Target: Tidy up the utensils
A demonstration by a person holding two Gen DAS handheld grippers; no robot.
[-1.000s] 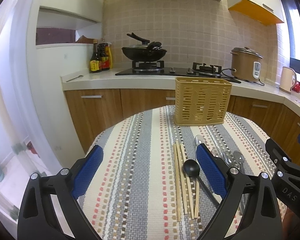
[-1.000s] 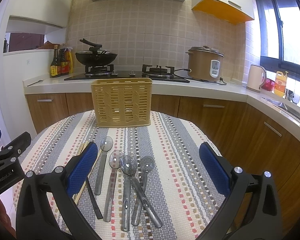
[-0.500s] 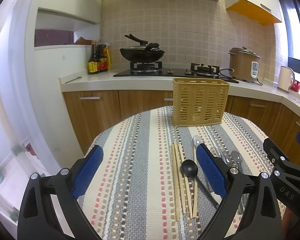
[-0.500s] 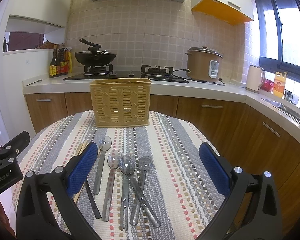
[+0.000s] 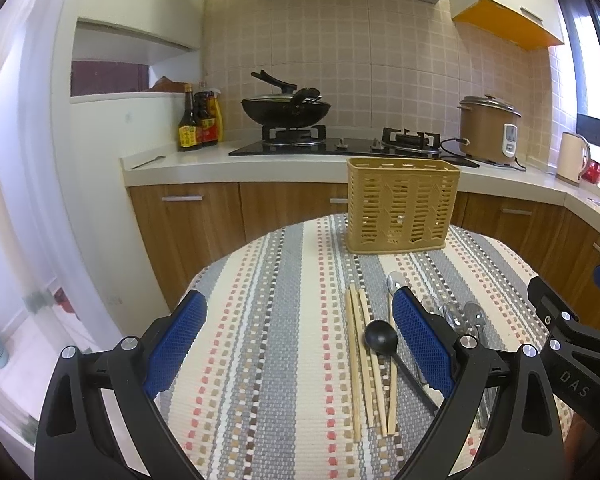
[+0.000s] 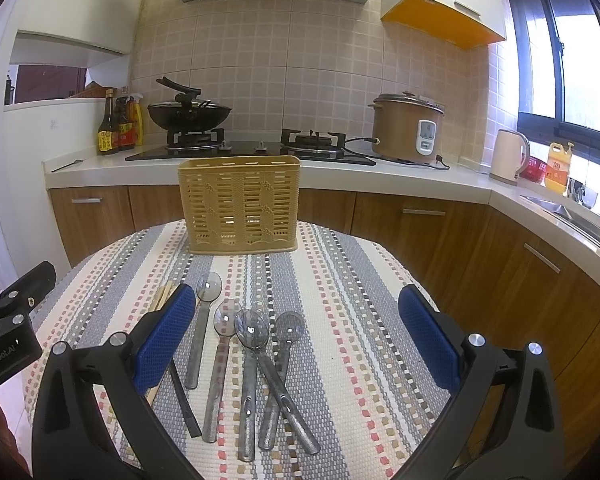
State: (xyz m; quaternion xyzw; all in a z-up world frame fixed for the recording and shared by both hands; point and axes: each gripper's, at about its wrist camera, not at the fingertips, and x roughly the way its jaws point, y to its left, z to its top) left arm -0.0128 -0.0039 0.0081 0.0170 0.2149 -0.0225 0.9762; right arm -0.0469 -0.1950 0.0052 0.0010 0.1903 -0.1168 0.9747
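A tan slotted utensil basket (image 5: 402, 206) stands upright at the far side of the round table; it also shows in the right wrist view (image 6: 240, 204). Several wooden chopsticks (image 5: 364, 364) and a black spoon (image 5: 381, 338) lie in front of it. Several metal spoons (image 6: 252, 364) lie side by side, some crossing. My left gripper (image 5: 300, 336) is open and empty, above the cloth left of the chopsticks. My right gripper (image 6: 296, 328) is open and empty, above the metal spoons.
The table carries a striped woven cloth (image 5: 268, 344). Behind it runs a counter with a wok (image 5: 286, 110) on the stove, sauce bottles (image 5: 198, 126), a rice cooker (image 6: 410, 128) and a kettle (image 6: 508, 156). Wooden cabinets stand close behind the table.
Both views have shifted slightly; the basket and utensils sit a little higher and farther in frame. Both grippers stay open and empty.
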